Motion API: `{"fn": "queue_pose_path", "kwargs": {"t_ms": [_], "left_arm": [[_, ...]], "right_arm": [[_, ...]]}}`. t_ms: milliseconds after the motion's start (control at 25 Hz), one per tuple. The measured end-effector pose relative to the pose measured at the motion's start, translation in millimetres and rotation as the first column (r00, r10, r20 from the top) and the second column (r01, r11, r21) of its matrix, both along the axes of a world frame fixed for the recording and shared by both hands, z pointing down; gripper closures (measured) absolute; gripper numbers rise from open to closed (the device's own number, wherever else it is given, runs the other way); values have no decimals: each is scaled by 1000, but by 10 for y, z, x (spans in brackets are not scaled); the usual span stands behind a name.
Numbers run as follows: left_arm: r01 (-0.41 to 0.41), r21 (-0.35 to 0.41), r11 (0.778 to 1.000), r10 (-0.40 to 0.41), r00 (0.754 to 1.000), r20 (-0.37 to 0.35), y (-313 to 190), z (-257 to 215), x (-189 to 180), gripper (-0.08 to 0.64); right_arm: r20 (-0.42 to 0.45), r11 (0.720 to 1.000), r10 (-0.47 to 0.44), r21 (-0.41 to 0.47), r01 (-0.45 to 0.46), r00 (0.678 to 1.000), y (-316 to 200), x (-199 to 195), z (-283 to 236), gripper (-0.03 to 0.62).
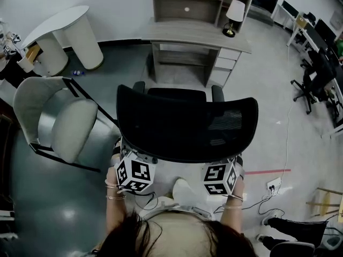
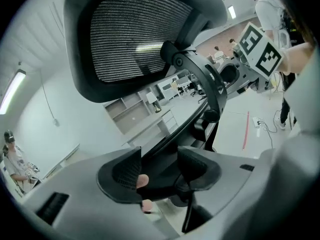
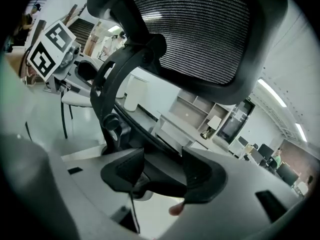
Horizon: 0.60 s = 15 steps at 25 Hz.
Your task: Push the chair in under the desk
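A black mesh-backed office chair [image 1: 185, 125] stands in front of me, facing a grey desk [image 1: 198, 36] with drawers and a shelf unit, a stretch of floor between them. My two grippers are at the bottom edge of the backrest; only their marker cubes, the left one [image 1: 134, 174] and the right one [image 1: 218, 178], show from above. My left gripper [image 2: 159, 166] is shut on a black part of the chair below the mesh back [image 2: 135, 39]. My right gripper [image 3: 162, 171] is shut on that black part too, beside the chair's back support arm [image 3: 117, 79].
A white armchair [image 1: 59, 116] stands close on the left, with a white rounded table [image 1: 64, 31] behind it. A lamp [image 1: 234, 16] sits on the desk's right end. Black office chairs [image 1: 311, 84] and desks fill the far right. A power strip [image 1: 273, 185] and cables lie at right.
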<state>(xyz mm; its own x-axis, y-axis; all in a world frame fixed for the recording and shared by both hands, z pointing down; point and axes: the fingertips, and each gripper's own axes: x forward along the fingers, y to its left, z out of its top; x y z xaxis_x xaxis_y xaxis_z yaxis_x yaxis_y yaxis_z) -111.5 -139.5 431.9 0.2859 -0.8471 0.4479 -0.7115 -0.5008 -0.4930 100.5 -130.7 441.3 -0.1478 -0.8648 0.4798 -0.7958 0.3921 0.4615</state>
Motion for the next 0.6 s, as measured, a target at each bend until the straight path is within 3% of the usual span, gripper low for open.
{"fn": "queue_pose_path", "kwargs": {"t_ms": [320, 600], "left_arm": [[42, 8, 999, -42, 999, 4, -214, -17, -144, 333], [26, 34, 999, -26, 1000, 5, -353, -9, -209, 333]], "right_arm": [[7, 1000, -16, -3, 16, 1000, -195, -145, -29, 362], [13, 1000, -19, -3, 19, 1000, -323, -186, -34, 363]]}}
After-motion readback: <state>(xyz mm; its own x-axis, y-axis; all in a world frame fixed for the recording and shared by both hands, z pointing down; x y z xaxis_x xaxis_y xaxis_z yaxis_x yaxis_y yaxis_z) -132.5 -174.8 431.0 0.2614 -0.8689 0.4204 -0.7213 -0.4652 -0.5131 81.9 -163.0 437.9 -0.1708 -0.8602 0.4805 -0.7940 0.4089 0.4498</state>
